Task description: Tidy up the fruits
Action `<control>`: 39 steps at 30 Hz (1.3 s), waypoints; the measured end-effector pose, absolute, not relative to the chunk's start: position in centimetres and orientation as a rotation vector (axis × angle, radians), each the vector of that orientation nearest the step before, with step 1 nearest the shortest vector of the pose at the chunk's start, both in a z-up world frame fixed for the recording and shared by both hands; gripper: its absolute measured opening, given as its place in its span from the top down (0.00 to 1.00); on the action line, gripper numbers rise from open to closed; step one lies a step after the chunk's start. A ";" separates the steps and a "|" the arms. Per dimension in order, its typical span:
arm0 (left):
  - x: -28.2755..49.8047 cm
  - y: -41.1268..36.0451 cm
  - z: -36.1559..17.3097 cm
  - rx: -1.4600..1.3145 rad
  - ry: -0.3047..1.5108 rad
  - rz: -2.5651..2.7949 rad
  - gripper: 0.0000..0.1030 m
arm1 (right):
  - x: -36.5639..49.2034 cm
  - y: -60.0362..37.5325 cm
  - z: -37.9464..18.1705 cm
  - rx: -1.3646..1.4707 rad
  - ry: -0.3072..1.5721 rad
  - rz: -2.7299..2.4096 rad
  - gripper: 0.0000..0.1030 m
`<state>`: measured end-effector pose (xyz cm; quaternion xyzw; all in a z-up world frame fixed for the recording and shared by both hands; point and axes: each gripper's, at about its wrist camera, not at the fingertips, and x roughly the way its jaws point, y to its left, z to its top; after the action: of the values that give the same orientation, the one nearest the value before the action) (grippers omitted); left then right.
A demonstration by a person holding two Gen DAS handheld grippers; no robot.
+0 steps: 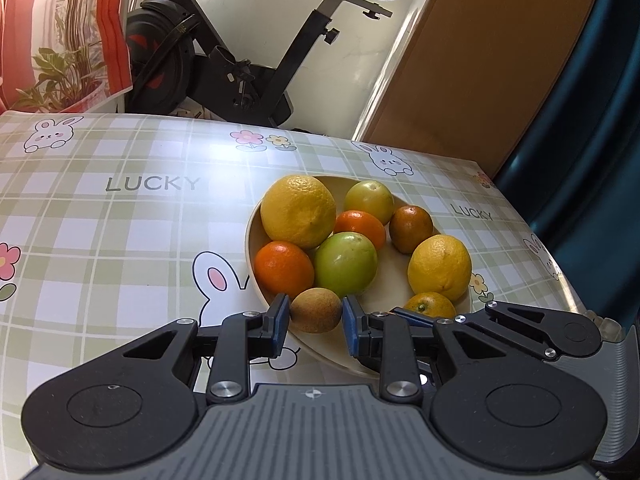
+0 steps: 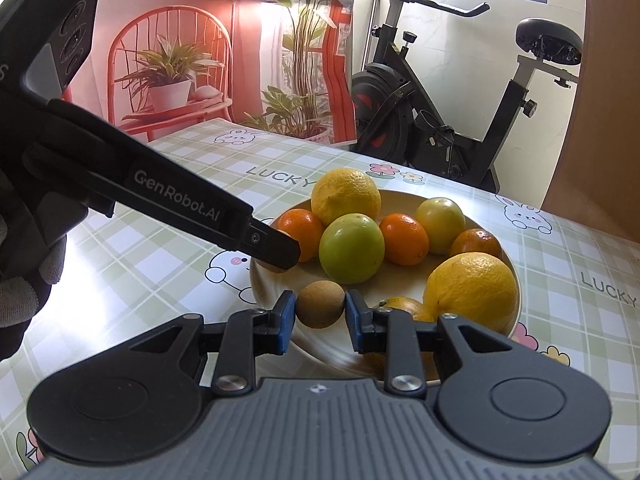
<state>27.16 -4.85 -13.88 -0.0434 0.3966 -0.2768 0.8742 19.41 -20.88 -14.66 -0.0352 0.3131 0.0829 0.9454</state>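
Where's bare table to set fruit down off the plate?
Widest free patch: tablecloth left of the plate, out past the LUCKY print. Narrower strip behind the plate, toward the exercise bike. The plate itself is crowded with fruit.

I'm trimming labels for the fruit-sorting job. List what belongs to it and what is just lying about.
Job: plate, lemons, oranges, green fruits, brown fruit in jaws of the left gripper, second brown fruit in jaws of the right gripper.
Lying about: exercise bike, plant backdrop, checked tablecloth.
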 end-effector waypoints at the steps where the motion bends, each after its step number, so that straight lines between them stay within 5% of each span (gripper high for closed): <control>1: 27.2 -4.9 -13.9 -0.090 0.829 -0.580 0.70 | 19.5 -20.9 -14.7 -0.071 0.638 0.170 0.72; 23: 27.6 -4.0 -13.5 -0.133 0.854 -0.562 0.69 | 19.5 -20.7 -14.7 -0.074 0.648 0.140 0.71; 32: 26.6 -3.4 -12.4 -0.084 0.824 -0.506 0.53 | 19.0 -20.6 -14.3 -0.058 0.653 0.119 0.68; 39: 25.1 -2.4 -10.6 -0.071 0.769 -0.451 0.37 | 18.0 -20.4 -12.7 -0.048 0.624 0.091 0.50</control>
<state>25.09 -2.41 -10.59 -0.0343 0.3718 -0.2182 0.9017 18.02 -20.38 -12.66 -0.0237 0.3070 0.0445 0.9504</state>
